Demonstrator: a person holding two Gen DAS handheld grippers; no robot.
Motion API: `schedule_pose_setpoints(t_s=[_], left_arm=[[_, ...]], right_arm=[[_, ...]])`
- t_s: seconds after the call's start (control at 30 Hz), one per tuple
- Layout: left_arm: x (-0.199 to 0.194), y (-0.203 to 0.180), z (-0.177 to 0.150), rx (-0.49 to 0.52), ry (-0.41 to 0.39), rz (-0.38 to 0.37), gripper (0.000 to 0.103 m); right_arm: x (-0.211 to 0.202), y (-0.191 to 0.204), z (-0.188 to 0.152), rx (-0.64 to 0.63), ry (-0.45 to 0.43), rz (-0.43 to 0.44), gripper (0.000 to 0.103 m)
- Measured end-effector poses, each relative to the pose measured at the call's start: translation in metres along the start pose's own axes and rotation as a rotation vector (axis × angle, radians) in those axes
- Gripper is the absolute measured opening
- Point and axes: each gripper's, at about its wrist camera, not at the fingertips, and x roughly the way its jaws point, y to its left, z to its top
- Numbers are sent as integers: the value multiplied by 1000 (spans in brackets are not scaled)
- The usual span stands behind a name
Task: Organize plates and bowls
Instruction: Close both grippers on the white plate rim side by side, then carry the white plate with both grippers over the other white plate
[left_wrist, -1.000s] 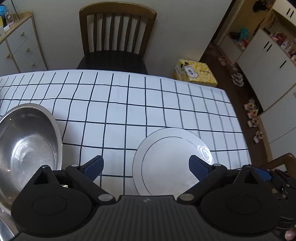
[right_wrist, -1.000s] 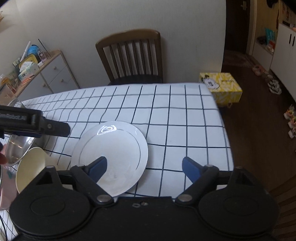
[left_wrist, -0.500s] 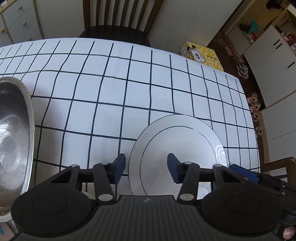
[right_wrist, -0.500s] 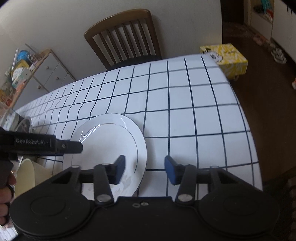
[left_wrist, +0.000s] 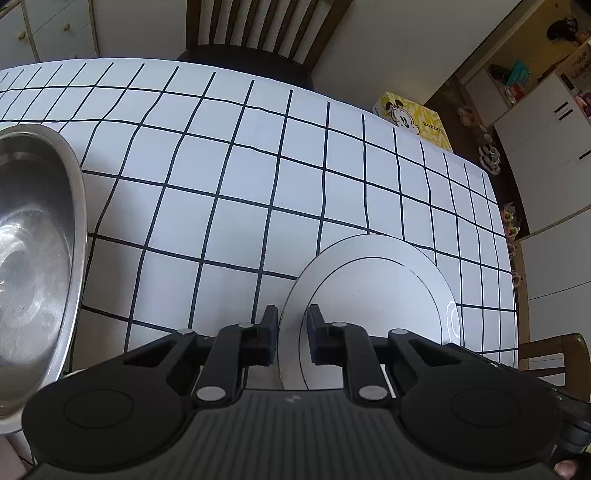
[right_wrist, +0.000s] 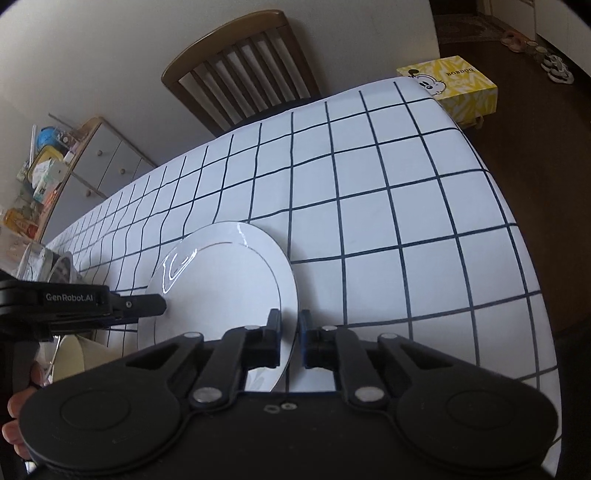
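Pinching the white plate (left_wrist: 373, 291) edge with both tongs: my left gripper (left_wrist: 291, 332) bites at 9 o'clock, my right gripper (right_wrist: 289, 338) at 3 o'clock. "GenRobot.AI" shows on the left tool. Plate sits on the checked tablecloth (right_wrist: 388, 192); a yellow "BOBDOG" box (right_wrist: 452, 86) at 1 o'clock, chair (right_wrist: 240, 66) at 12.

White plate (left_wrist: 373, 291) with a thin dark ring inside its rim, glossy, tilted on the checked cloth at 5 o'clock in the left view; steel bowl (left_wrist: 33, 266), upright and shiny, lies at 9 o'clock, well apart; cream bowl (right_wrist: 72, 356) sits at 8 o'clock in the right view
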Motion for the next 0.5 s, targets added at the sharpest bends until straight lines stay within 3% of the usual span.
schedule_pose_setpoints(t_s=[0.5], left_arm=[[-36, -15, -25, 27, -35, -52, 15]], right_arm=[[-37, -5, -8, 9, -42, 6, 9]])
